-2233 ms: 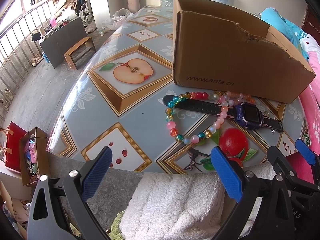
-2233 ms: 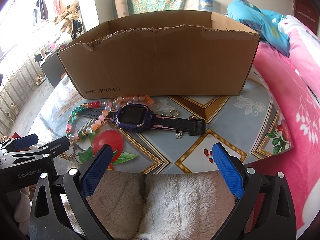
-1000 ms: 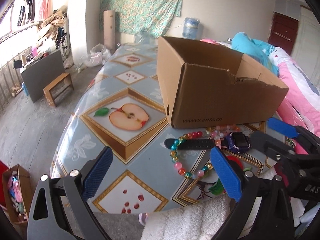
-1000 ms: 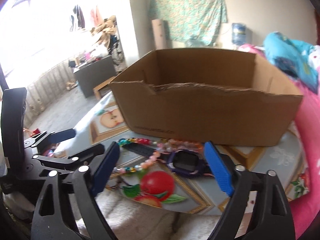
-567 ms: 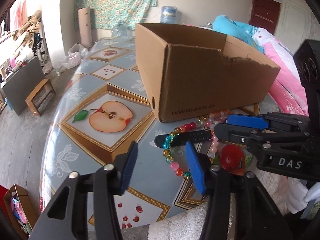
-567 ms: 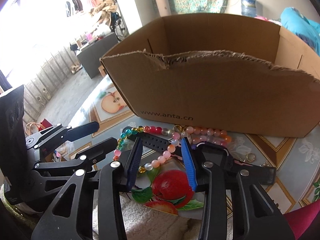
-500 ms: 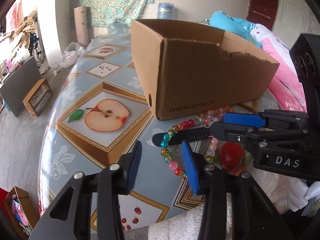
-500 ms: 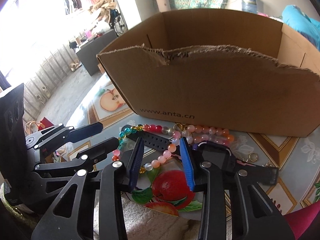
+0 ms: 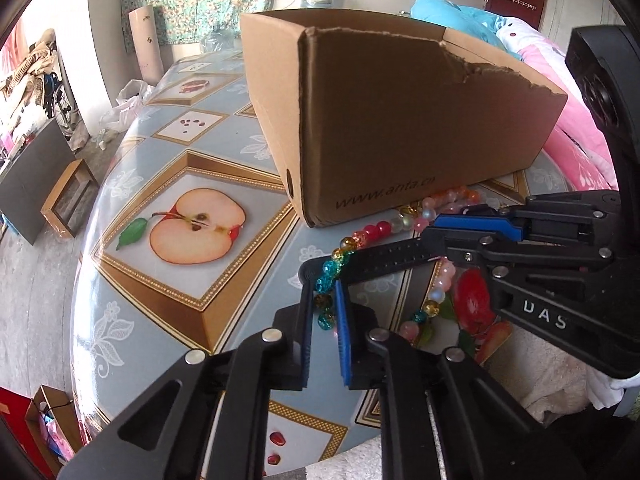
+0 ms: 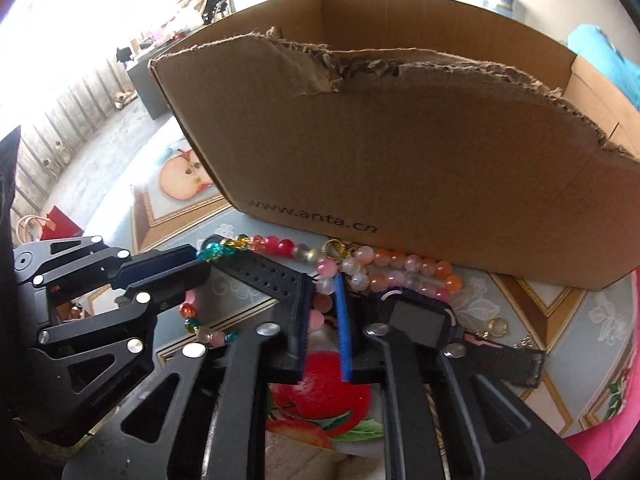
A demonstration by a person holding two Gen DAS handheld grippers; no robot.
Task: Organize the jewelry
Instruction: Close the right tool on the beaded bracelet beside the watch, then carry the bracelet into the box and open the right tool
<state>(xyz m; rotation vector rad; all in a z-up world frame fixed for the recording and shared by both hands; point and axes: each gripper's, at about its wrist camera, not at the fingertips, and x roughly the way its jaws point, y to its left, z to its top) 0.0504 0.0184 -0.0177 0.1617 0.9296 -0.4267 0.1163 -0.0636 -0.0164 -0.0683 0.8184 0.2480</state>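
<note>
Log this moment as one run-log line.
left gripper: shut on bead necklace | right gripper: shut on bead necklace | watch: on table, strap under beads | cardboard box: behind

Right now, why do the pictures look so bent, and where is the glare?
Both wrist views are fisheye, so the cardboard box bulges, worst in the right wrist view; that view's upper left is blown out white by daylight; the left wrist view is evenly lit, its corners dark.
</note>
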